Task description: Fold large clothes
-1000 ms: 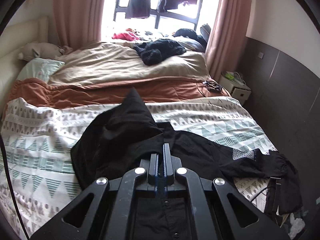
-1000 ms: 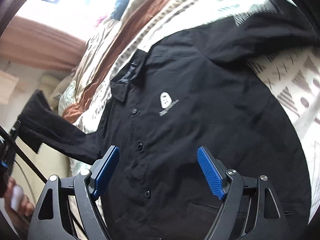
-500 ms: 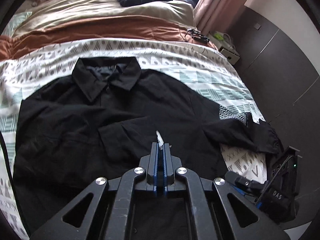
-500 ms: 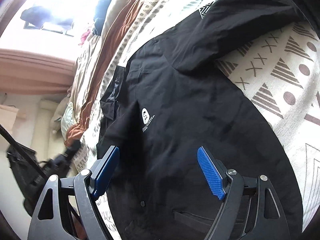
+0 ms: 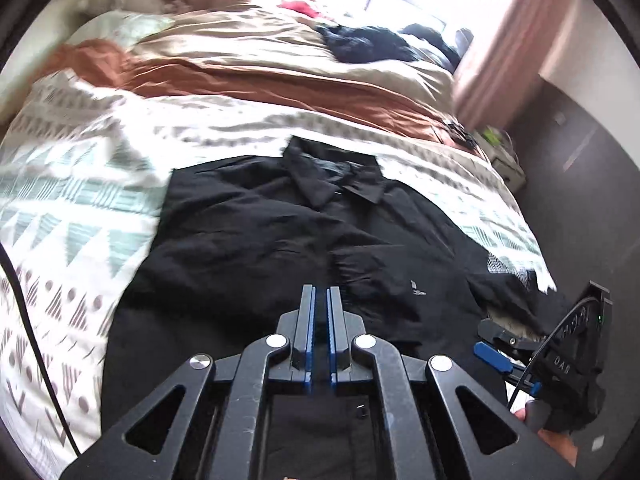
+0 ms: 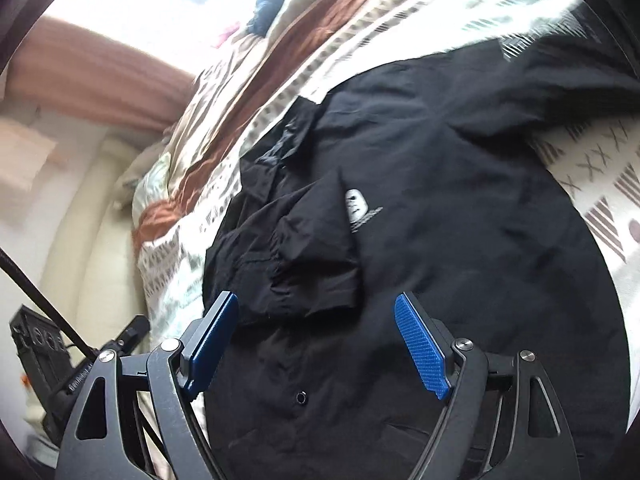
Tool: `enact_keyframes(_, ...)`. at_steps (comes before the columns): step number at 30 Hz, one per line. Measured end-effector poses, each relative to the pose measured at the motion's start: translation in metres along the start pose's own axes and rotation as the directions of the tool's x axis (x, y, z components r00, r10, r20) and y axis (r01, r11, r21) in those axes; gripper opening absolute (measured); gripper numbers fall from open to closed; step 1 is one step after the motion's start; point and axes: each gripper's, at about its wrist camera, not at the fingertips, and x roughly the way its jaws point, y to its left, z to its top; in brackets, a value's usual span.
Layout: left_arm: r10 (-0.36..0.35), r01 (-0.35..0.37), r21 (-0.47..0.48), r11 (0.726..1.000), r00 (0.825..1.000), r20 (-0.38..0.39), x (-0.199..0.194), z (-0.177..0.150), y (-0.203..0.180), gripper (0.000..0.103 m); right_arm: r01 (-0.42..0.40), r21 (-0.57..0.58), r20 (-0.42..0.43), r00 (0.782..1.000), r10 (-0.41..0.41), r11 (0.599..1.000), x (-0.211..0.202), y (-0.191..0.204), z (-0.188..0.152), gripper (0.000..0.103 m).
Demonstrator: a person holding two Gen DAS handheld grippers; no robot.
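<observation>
Big black button-up shirt (image 5: 280, 240) w/ a collar lies flat, front up, on the white bed cover with grey and green triangle patterns (image 5: 60, 208). One sleeve (image 6: 296, 256) is already folded in across the chest, next to the small white logo (image 6: 356, 204). The other sleeve (image 5: 516, 296) hangs off the bed edge. Left gripper (image 5: 320, 296) is right above the shirt middle, jaws almost together w/ a thin gap, nothing in them. Right gripper (image 6: 316, 320) floats over the folded sleeve, jaws wide apart, nothing held. What could go wrong: the hanging sleeve may pull the shirt sideways, or a grab that's too deep could pinch 2 layers & mess up the neat fold.
</observation>
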Motion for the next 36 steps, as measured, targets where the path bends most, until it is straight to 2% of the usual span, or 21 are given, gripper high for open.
enact_keyframes(2, 0.009, -0.008, -0.019, 1.000, 1.000, 0.013, -0.003, -0.004, 0.014, 0.008, 0.010, -0.048, -0.004, 1.000, -0.011, 0.999, 0.007, 0.010, -0.003, 0.079)
enact_keyframes(4, 0.004, -0.004, -0.036, 0.999, 1.000, 0.015, -0.002, -0.009, 0.029, 0.012, 0.029, -0.099, -0.006, 1.000, -0.030, 0.995, 0.015, 0.020, -0.004, 0.079)
enact_keyframes(5, 0.009, -0.008, -0.055, 0.998, 1.000, 0.013, 0.000, -0.011, 0.039, 0.030, 0.048, -0.121, -0.002, 0.999, -0.049, 0.992, 0.019, 0.025, -0.005, 0.079)
enact_keyframes(6, 0.008, -0.007, -0.071, 0.997, 1.000, 0.012, 0.003, -0.012, 0.045, 0.066, 0.060, -0.135, 0.000, 0.998, -0.061, 0.989, 0.022, 0.028, -0.005, 0.079)
enact_keyframes(7, -0.006, 0.008, -0.092, 0.996, 1.000, 0.018, 0.003, -0.013, 0.054, 0.087, 0.072, -0.154, 0.004, 0.997, -0.073, 0.985, 0.024, 0.034, -0.006, 0.079)
enact_keyframes(8, -0.028, 0.032, -0.111, 0.993, 0.999, 0.036, 0.003, -0.014, 0.063, 0.103, 0.085, -0.176, 0.011, 0.996, -0.085, 0.981, 0.029, 0.038, -0.007, 0.079)
enact_keyframes(15, 0.024, -0.014, -0.184, 0.983, 0.998, 0.055, 0.003, -0.018, 0.099, 0.103, 0.171, -0.279, 0.017, 0.985, -0.173, 0.945, 0.065, 0.076, -0.021, 0.079)
enact_keyframes(19, 0.034, -0.019, -0.259, 0.966, 0.998, 0.051, 0.001, -0.020, 0.123, 0.103, 0.227, -0.389, 0.014, 0.971, -0.240, 0.893, 0.090, 0.097, -0.036, 0.079)
enact_keyframes(22, 0.060, -0.049, -0.296, 0.954, 0.998, 0.027, 0.002, -0.023, 0.136, 0.103, 0.256, -0.393, 0.011, 0.962, -0.273, 0.883, 0.105, 0.100, -0.041, 0.079)
enact_keyframes(24, 0.052, -0.047, -0.311, 0.949, 0.999, 0.007, 0.004, -0.023, 0.144, 0.103, 0.295, -0.392, 0.019, 0.950, -0.313, 0.871, 0.117, 0.101, -0.042, 0.079)
enact_keyframes(28, 0.022, -0.017, -0.325, 0.946, 1.000, 0.012, 0.001, -0.023, 0.151, 0.103, 0.374, -0.429, 0.035, 0.917, -0.398, 0.822, 0.145, 0.103, -0.041, 0.079)
enact_keyframes(29, 0.021, -0.014, -0.322, 0.947, 1.000, 0.018, -0.001, -0.022, 0.152, 0.103, 0.388, -0.436, 0.040, 0.910, -0.413, 0.812, 0.149, 0.104, -0.041, 0.073)
enact_keyframes(30, 0.020, -0.012, -0.319, 0.948, 1.000, 0.023, -0.003, -0.022, 0.153, 0.103, 0.408, -0.448, 0.055, 0.901, -0.430, 0.796, 0.152, 0.106, -0.041, 0.055)
enact_keyframes(31, 0.021, -0.011, -0.319, 0.948, 0.999, 0.029, -0.004, -0.021, 0.154, 0.103, 0.432, -0.461, 0.075, 0.889, -0.451, 0.775, 0.155, 0.109, -0.042, 0.048)
enact_keyframes(32, 0.021, -0.010, -0.323, 0.946, 0.999, 0.031, -0.004, -0.021, 0.156, 0.103, 0.427, -0.463, 0.078, 0.893, -0.444, 0.777, 0.154, 0.110, -0.042, 0.040)
enact_keyframes(36, -0.003, 0.009, -0.328, 0.945, 1.000, 0.021, 0.000, -0.022, 0.154, 0.103, 0.431, -0.452, 0.127, 0.898, -0.422, 0.781, 0.135, 0.112, -0.037, 0.027)
